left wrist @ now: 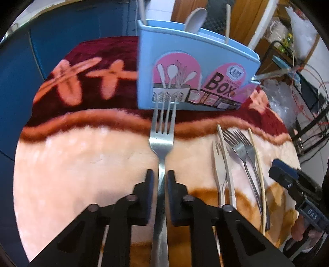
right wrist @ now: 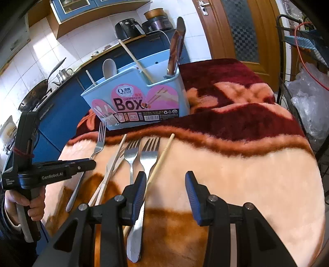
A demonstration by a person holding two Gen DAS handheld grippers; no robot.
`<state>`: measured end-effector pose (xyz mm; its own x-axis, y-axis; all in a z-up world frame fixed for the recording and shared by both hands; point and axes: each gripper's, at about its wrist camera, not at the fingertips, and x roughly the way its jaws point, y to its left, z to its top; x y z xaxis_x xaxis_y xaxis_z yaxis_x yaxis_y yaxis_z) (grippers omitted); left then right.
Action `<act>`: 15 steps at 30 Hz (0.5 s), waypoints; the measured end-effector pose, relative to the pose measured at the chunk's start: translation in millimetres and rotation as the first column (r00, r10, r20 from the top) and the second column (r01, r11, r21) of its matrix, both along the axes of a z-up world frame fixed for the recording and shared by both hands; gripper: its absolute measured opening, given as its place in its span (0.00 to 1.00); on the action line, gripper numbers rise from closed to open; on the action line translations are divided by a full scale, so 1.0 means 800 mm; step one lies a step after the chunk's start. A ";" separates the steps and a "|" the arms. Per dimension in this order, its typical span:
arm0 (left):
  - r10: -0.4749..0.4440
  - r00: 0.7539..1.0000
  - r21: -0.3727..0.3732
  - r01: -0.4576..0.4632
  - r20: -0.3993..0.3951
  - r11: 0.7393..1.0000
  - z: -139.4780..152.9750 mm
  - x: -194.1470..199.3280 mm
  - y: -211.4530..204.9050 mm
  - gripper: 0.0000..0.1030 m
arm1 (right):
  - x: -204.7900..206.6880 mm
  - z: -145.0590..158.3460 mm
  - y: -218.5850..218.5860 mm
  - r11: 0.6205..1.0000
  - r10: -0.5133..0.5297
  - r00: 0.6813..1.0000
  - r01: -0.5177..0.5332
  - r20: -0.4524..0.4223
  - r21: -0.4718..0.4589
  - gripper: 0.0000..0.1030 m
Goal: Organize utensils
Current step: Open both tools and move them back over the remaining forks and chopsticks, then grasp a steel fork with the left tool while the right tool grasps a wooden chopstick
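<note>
Kitchen counters in blue, with white tiled walls behind, frame a table covered by a plush blanket (left wrist: 82, 164) in maroon, peach and brown. Toward its far side stands the light blue utensil box (left wrist: 185, 67), upright and labelled "Box" on a pink sticker; a white spoon (left wrist: 196, 19), a pale chopstick (right wrist: 136, 61) and a dark-handled utensil (right wrist: 175, 47) stick out of its top (which compartment each sits in is hard to tell from here).

Nearer the person, loose cutlery lies on the blanket in a rough row: two metal forks (right wrist: 144, 156) side by side, a pale plastic fork (left wrist: 219, 170), and chopsticks (left wrist: 257, 164) on either side of them.

Set apart to the left of that group is a single metal fork (left wrist: 162, 139), tines pointing at the box and nearly reaching its base. The left gripper (left wrist: 160, 174) is clamped on this fork's handle, its dark pads drawn in against the metal.

The right gripper (right wrist: 165, 180) hovers over the blanket with its blue-padded jaws partly apart and nothing between them; one chopstick passes just beside its left finger.
</note>
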<state>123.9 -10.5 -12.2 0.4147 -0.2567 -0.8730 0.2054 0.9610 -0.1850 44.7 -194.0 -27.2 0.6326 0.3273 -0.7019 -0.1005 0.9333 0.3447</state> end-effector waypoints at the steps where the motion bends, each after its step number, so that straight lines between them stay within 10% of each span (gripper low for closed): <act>1: 0.004 1.000 -0.016 -0.004 -0.003 1.000 -0.001 0.000 0.002 0.06 | -0.001 0.001 0.000 1.000 -0.002 1.000 0.002 0.000 0.000 0.42; 15: 0.083 0.989 -0.218 -0.055 0.121 0.974 0.013 -0.045 0.028 0.05 | -0.002 0.003 -0.003 0.999 -0.031 0.999 0.032 -0.031 0.024 0.42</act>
<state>87.8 12.2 -1.7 0.5434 -0.3983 -0.7390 0.1754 0.9147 -0.3641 43.1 -196.3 -25.2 0.6210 0.3247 -0.7133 -0.0601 0.9272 0.3697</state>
